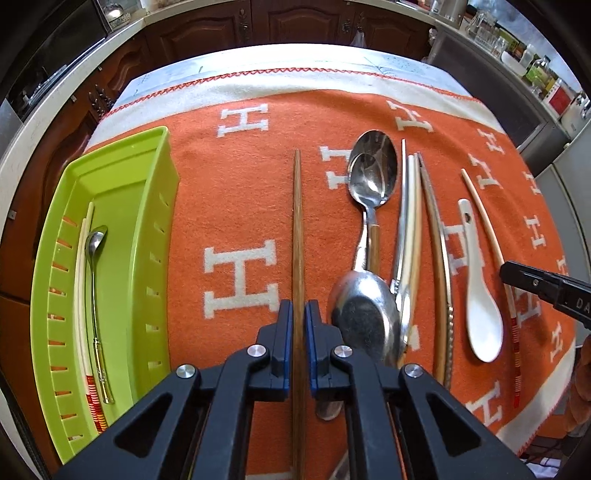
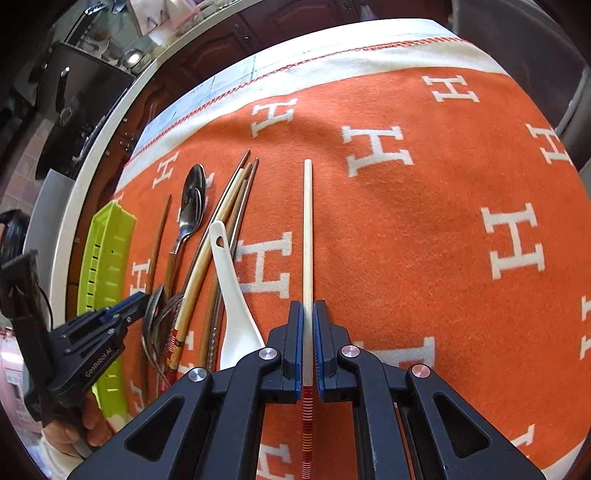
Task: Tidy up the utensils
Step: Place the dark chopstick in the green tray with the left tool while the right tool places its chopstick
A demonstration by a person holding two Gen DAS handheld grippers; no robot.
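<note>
My left gripper [image 1: 299, 308] is shut on a brown wooden chopstick [image 1: 297, 221] that lies along the orange cloth. My right gripper [image 2: 305, 308] is shut on a cream chopstick [image 2: 307, 221] with a red-striped end. A green tray [image 1: 122, 206] at the left holds a cream chopstick [image 1: 83, 280] and a small metal spoon [image 1: 94, 258]. Between the grippers lie metal spoons [image 1: 373, 173], a bundle of chopsticks [image 1: 413, 206] and a white ceramic spoon [image 1: 480, 295]. The left gripper also shows in the right wrist view [image 2: 138, 301].
The orange blanket with white H letters [image 2: 443, 184] covers the table. Dark wooden cabinets [image 1: 295, 22] stand behind the table's far edge. A counter with jars [image 1: 532, 59] is at the back right.
</note>
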